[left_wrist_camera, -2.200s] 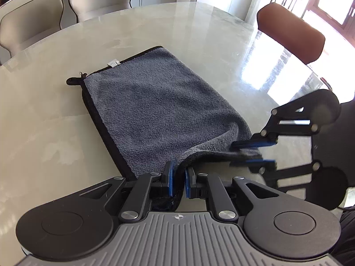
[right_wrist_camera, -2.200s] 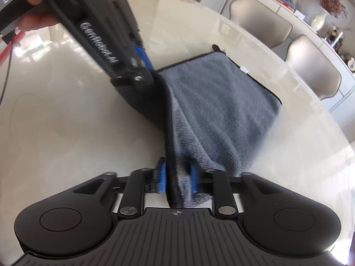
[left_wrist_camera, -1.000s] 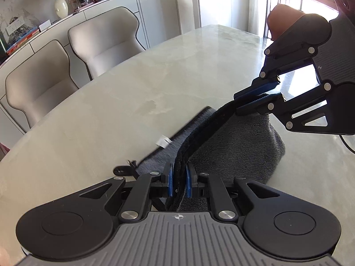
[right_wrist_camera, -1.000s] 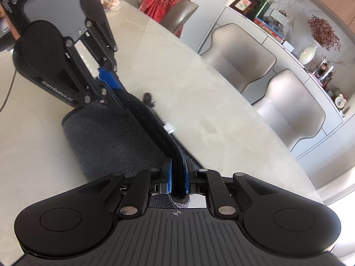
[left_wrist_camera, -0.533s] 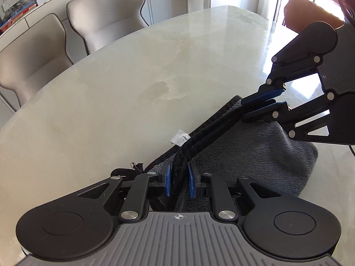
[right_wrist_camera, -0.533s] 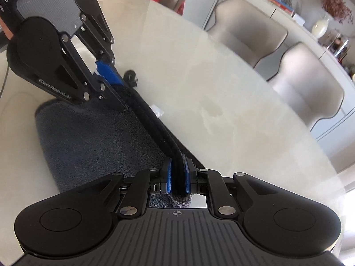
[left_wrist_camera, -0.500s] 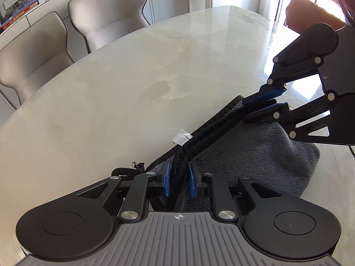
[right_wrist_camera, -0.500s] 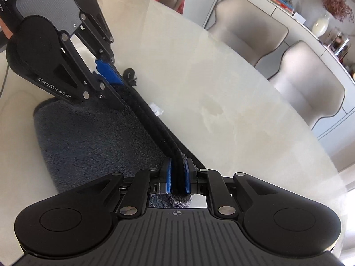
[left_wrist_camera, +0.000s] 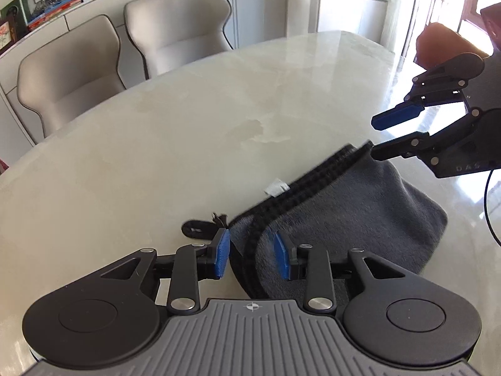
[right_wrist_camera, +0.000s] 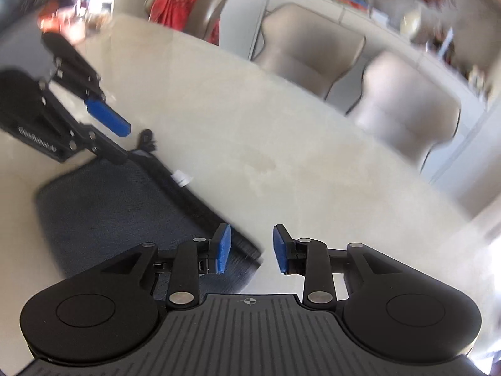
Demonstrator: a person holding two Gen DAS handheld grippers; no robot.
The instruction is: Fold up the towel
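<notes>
A grey towel (left_wrist_camera: 353,210) with black trim lies folded in half on the marble table (left_wrist_camera: 175,144), its two trimmed edges stacked along the far side. My left gripper (left_wrist_camera: 252,255) is open, and the towel's near corner lies loose between its blue pads. My right gripper (right_wrist_camera: 252,249) is open and empty at the towel's other corner (right_wrist_camera: 238,247). It also shows in the left wrist view (left_wrist_camera: 385,134), open beside the far corner. The towel shows blurred in the right wrist view (right_wrist_camera: 119,206), with the left gripper (right_wrist_camera: 116,141) open above it.
Two beige chairs (left_wrist_camera: 119,47) stand behind the table's far edge, with a cabinet of books behind them. A brown chair (left_wrist_camera: 438,44) stands at the right end. A chair with a red cloth (right_wrist_camera: 184,3) is at the far end. A black cable (left_wrist_camera: 487,206) hangs by the right gripper.
Both grippers carried the towel's near edge over onto the far edge, lowered it, then opened and let go. The right gripper is pulling back, with motion blur in its view.
</notes>
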